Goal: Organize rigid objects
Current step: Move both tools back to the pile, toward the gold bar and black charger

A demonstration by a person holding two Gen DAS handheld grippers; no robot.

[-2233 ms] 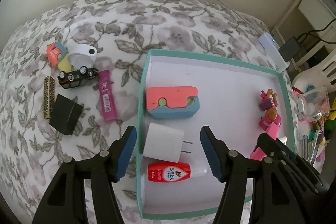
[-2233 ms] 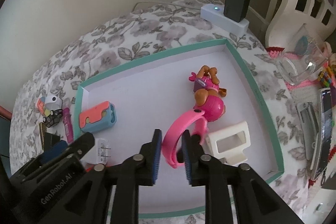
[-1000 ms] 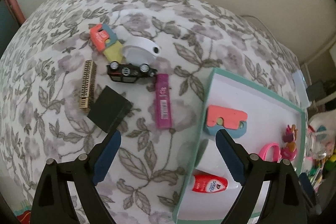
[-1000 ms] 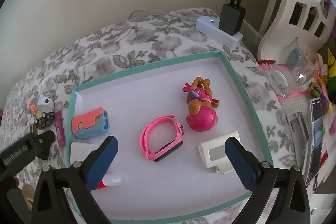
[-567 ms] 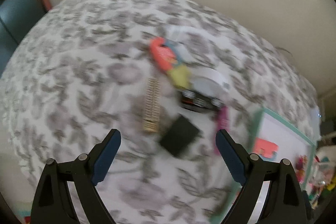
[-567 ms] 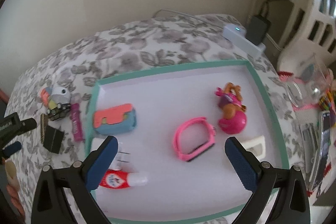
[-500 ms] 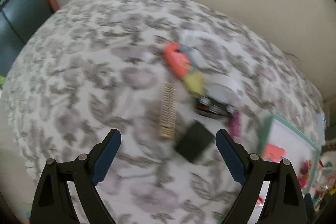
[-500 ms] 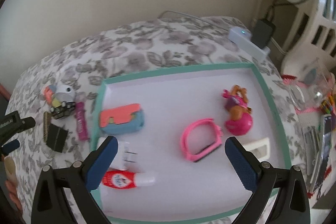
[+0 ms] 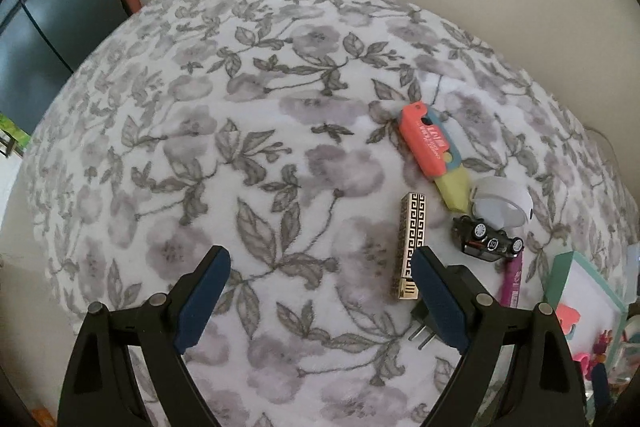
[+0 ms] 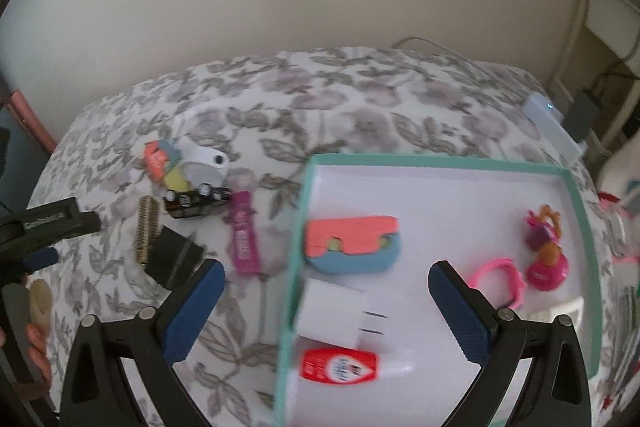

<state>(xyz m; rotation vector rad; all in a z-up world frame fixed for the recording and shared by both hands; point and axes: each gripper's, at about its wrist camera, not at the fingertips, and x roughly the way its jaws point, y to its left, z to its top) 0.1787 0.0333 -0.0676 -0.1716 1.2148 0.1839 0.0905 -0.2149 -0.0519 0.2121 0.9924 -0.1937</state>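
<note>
My left gripper (image 9: 320, 297) is open and empty above the floral cloth, left of a loose cluster: a gold patterned bar (image 9: 411, 243), a black plug adapter (image 9: 426, 311) partly behind my right finger, a black toy car (image 9: 486, 239), a white round case (image 9: 502, 201), a coral-and-yellow cutter (image 9: 434, 155) and a magenta tube (image 9: 512, 281). My right gripper (image 10: 326, 301) is open and empty over the left wall of the teal-rimmed tray (image 10: 436, 159). The tray holds a coral-and-blue case (image 10: 352, 243), a white charger (image 10: 334, 315), a red glue bottle (image 10: 340, 366), a pink watch (image 10: 500, 281) and a pink doll (image 10: 546, 251).
A white power strip (image 10: 554, 125) with a black adapter lies at the cloth's far right edge. A wall runs behind the cloth. A dark cabinet (image 9: 44, 27) stands at the far left. The loose cluster also shows in the right wrist view, with the magenta tube (image 10: 244, 237) nearest the tray.
My left gripper has swung left, away from the tray, past the loose cluster. My right gripper let go of the pink watch, opened wide and shifted left over the tray's left wall.
</note>
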